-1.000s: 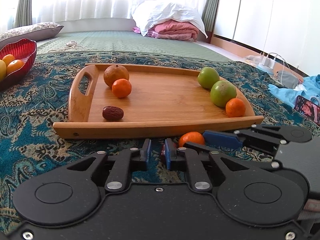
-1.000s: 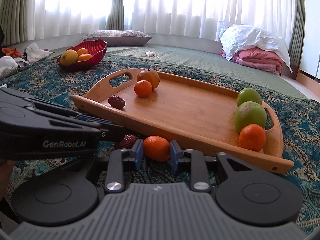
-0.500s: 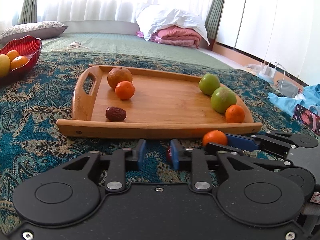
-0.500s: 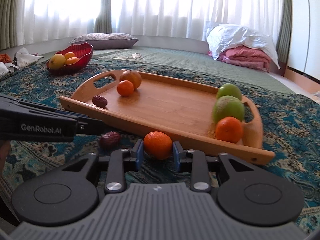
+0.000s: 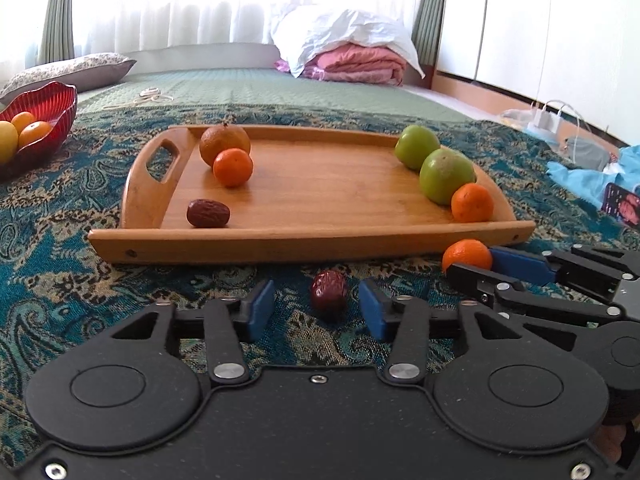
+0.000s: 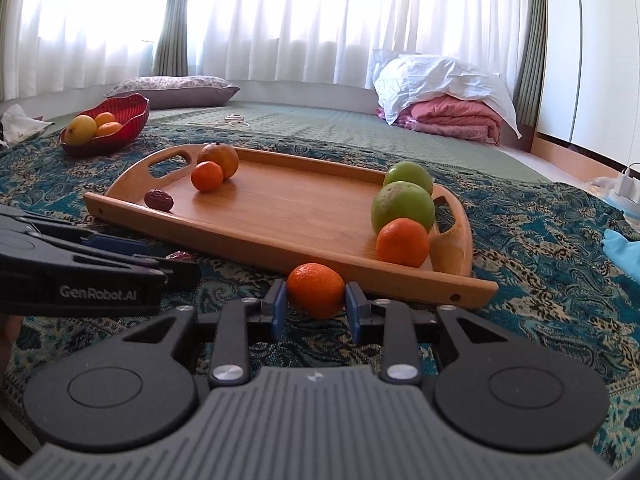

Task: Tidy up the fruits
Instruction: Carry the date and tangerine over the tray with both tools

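Note:
A wooden tray (image 5: 304,236) (image 6: 280,240) lies on the patterned cloth. It holds a brown orange, two small oranges, two green apples and a red date (image 5: 208,213). My left gripper (image 5: 316,304) is open around a second red date (image 5: 329,290) lying on the cloth in front of the tray. My right gripper (image 6: 316,302) is shut on a small orange (image 6: 316,290) (image 5: 466,255), just in front of the tray's near rim. The right gripper shows in the left wrist view (image 5: 560,276).
A red bowl (image 5: 44,120) (image 6: 108,128) with yellow and orange fruit stands at the far left. A grey pillow, a white bag and pink blankets lie at the back. Blue cloth and a phone (image 5: 620,208) lie at the right.
My left gripper has opened wide, so the date on the cloth now shows between its fingers. My right gripper has closed on the small orange and both cameras have drawn back a little.

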`<state>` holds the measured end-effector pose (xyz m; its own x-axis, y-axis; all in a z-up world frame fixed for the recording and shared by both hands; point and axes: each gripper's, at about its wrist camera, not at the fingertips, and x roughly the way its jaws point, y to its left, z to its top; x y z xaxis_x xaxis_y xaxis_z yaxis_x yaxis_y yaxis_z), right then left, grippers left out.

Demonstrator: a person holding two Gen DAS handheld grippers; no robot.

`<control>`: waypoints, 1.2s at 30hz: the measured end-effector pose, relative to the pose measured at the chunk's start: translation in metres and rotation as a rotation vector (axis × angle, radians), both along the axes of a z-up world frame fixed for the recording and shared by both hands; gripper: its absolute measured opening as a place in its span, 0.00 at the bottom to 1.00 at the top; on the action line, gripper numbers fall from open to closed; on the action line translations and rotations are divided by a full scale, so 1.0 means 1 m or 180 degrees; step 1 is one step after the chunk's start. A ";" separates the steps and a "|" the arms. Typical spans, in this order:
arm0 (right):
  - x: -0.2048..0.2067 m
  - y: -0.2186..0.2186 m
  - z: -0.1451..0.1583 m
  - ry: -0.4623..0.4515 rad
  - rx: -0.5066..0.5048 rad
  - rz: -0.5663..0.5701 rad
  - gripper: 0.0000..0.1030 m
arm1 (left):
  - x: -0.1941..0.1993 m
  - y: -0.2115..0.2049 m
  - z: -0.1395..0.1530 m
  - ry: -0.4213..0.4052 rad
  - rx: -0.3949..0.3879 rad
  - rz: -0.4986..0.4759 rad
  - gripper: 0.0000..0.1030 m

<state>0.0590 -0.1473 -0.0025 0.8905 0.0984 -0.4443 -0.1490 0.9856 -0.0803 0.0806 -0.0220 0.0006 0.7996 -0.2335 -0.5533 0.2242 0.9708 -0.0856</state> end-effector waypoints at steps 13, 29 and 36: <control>0.002 0.002 0.002 -0.0010 0.0069 -0.0015 0.34 | -0.004 -0.008 0.005 -0.0137 0.0153 0.0010 0.18; 0.038 0.000 0.035 -0.0189 0.0268 -0.0112 0.34 | 0.038 -0.013 0.049 -0.0371 0.0089 0.0045 0.18; 0.074 -0.006 0.037 -0.0026 0.0470 -0.0224 0.34 | 0.075 -0.013 0.048 -0.0239 -0.0011 0.0113 0.18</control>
<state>0.1331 -0.1537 0.0343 0.9010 0.0994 -0.4223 -0.0791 0.9947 0.0654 0.1552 -0.0345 0.0488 0.8466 -0.2061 -0.4906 0.1956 0.9779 -0.0732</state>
